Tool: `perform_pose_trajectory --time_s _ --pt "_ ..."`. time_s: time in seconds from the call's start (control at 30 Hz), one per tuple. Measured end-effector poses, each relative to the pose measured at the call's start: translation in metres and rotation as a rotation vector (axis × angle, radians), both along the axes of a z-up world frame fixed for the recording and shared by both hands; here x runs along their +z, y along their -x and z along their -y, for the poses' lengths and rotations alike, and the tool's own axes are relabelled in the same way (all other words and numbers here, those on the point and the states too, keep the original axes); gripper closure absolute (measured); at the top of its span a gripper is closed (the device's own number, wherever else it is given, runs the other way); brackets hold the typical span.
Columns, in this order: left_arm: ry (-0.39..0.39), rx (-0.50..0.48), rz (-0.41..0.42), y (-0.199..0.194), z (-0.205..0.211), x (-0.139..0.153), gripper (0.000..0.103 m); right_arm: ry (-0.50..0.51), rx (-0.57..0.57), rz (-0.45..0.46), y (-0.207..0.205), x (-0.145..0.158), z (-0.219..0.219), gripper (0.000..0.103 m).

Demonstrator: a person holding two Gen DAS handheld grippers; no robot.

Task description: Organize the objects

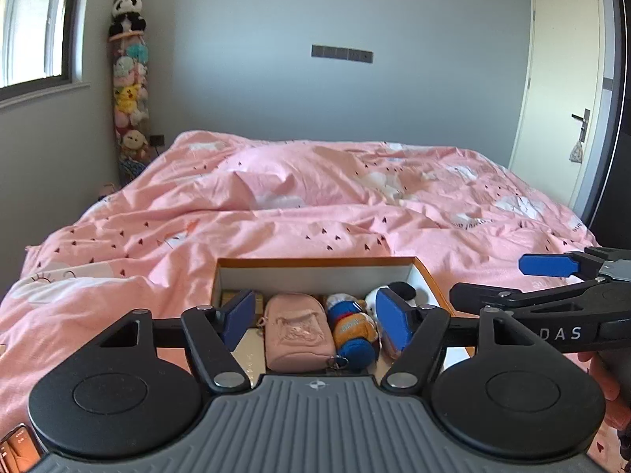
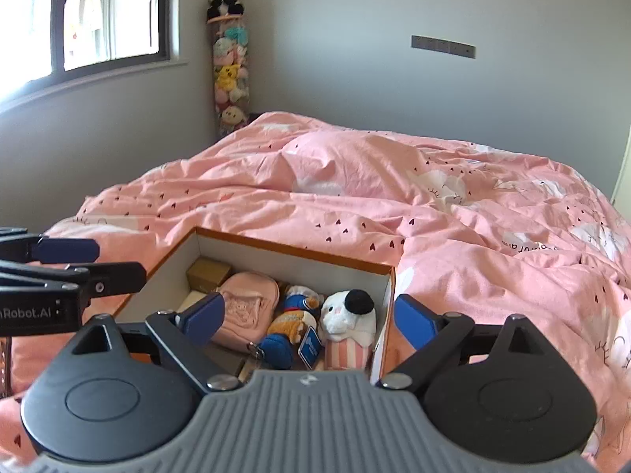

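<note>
1. The box (image 2: 299, 256) with the orange rim lies on the pink duvet (image 2: 453, 205) at the near edge of the bed. Inside it, side by side, are a pink pouch (image 2: 246, 311), a small plush figure in blue and orange (image 2: 294, 325), and a white plush with a black cap (image 2: 349, 317). A small tan carton (image 2: 209, 274) sits in the far left corner.
2. The left gripper (image 1: 315, 315) and the right gripper (image 2: 311, 317) both hang above the box with the fingers spread wide. Nothing is between them, and neither pad touches a toy.
3. I judge that all three soft things are light and squashy, not fragile. The pads can press into them, so a hold across the middle of the body looks safest. The metal ring at the near end of the pouch is too small to take well.
4. The pouch lies flat, and its long axis runs from the near wall toward the far wall. The blue figure lies the same way, with its head to the far side. The white plush seems to be upright or leaning, with the cap on top.
</note>
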State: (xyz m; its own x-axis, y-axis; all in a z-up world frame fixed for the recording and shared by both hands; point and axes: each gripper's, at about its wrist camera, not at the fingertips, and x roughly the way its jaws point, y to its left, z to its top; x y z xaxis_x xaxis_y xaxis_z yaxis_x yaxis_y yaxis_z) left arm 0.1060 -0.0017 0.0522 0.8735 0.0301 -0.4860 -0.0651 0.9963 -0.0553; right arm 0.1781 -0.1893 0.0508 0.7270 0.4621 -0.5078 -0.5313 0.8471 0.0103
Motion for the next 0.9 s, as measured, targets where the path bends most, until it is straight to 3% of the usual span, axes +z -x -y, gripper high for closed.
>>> perform_pose_trajectory --time_s 0.13,0.23,0.47,0.67,0.9 --pt "-0.026 0.062 0.078 0.017 -0.004 0.003 0.013 -0.088 -0.050 0.051 0.020 0.005 0.000 0.002" --pt "-0.016 0.109 0.084 0.023 -0.008 0.002 0.013 -0.121 -0.060 0.069 0.035 0.005 -0.002 0.002" --pt "-0.027 0.190 0.053 0.032 -0.018 -0.014 0.012 -0.128 -0.075 0.063 0.054 -0.013 -0.010 0.002" --pt "0.003 0.170 -0.009 0.036 -0.021 -0.034 0.012 -0.089 -0.102 0.035 0.059 -0.032 -0.016 0.002" --pt "-0.034 0.176 -0.078 0.039 -0.015 -0.050 0.012 -0.087 -0.133 -0.018 0.063 -0.056 -0.015 0.002"
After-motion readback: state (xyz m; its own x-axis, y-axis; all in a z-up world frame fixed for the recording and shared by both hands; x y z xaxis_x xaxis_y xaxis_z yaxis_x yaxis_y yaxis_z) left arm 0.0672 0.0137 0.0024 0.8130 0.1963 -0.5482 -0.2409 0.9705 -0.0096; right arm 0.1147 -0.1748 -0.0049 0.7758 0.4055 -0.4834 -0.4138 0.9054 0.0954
